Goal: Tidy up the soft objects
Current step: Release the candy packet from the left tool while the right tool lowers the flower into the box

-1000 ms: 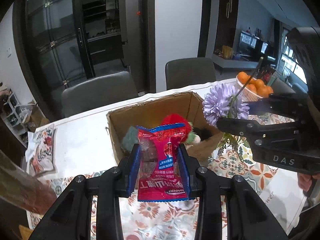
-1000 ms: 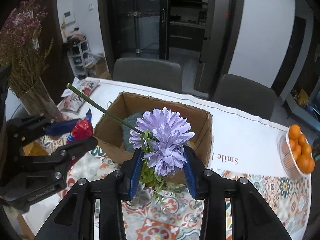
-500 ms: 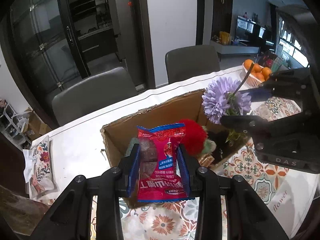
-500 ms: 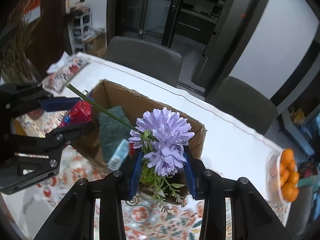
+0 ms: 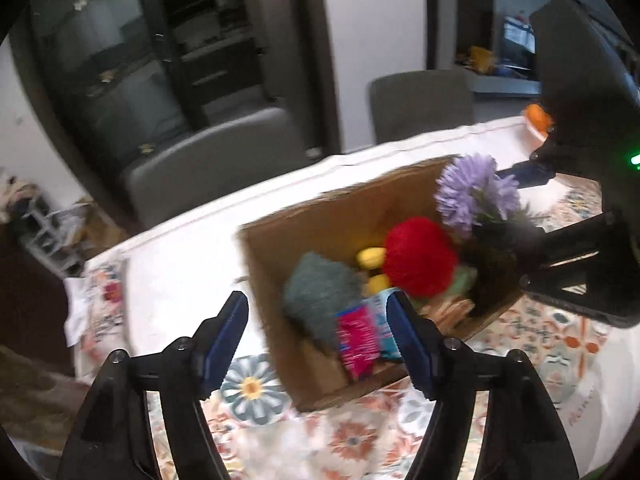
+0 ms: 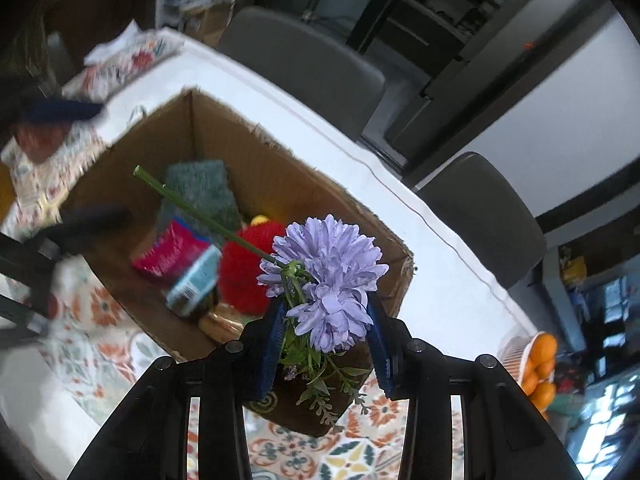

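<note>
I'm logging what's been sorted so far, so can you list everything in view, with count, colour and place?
Cardboard box: one, brown, on the table.
Snack packet: one, pink-red, inside the box, clear of the left pads.
Sponge: one, grey-green, in the box's far corner.
Plush toy: one, red with yellow, inside the box.
Flower: one, purple with green stem, between the right pads over the box.
Oranges: several, orange, in a white bowl at the table edge.
Chairs: two, grey, behind the table.
Tablecloth: one, floral.
Left gripper: black, blue pads, jaws opening.
Right gripper: black, blue pads, shut on the flower.
</note>
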Motion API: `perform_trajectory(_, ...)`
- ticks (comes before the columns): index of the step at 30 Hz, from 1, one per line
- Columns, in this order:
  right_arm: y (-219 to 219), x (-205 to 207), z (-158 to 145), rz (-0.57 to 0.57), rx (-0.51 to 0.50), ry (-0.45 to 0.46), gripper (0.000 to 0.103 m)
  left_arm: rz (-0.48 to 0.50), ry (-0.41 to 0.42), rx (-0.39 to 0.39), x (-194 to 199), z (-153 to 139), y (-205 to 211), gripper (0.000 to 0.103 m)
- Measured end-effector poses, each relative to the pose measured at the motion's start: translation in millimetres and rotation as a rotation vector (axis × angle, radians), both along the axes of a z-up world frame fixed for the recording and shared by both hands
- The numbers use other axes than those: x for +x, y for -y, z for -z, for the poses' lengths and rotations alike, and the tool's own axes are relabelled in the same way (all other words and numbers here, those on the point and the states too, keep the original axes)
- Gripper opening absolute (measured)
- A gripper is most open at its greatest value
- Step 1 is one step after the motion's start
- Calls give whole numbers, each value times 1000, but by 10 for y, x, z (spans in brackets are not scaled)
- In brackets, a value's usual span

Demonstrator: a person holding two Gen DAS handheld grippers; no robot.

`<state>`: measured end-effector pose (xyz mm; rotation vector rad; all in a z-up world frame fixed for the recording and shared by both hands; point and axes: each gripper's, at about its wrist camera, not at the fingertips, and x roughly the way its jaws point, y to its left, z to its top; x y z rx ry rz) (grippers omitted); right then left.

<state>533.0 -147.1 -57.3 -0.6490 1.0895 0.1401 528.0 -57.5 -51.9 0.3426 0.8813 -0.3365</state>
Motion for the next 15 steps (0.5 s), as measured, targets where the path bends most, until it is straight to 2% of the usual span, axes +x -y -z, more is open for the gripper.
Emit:
perform_trajectory(3,-115,90,65,-21,-53,-38,40,-41,36,38,-42,-23,-104,73)
perform_trajectory(7,-322,194,173,-67,-157,-59,43,-79,27,23,-56,-37,-251,73)
perform_trajectory(8,-364,213,195,-82,-160,-81,48,-84,26,21,-48,-39,-276,73)
perform_trajectory(11,-470,187,197,-131,-174,-83,78,-96,20,23,-70,-12,-359,74)
perform_trajectory(15,-543,151,125,-152,-161,-71,80,-111,12,7,-79,-14,-455,74)
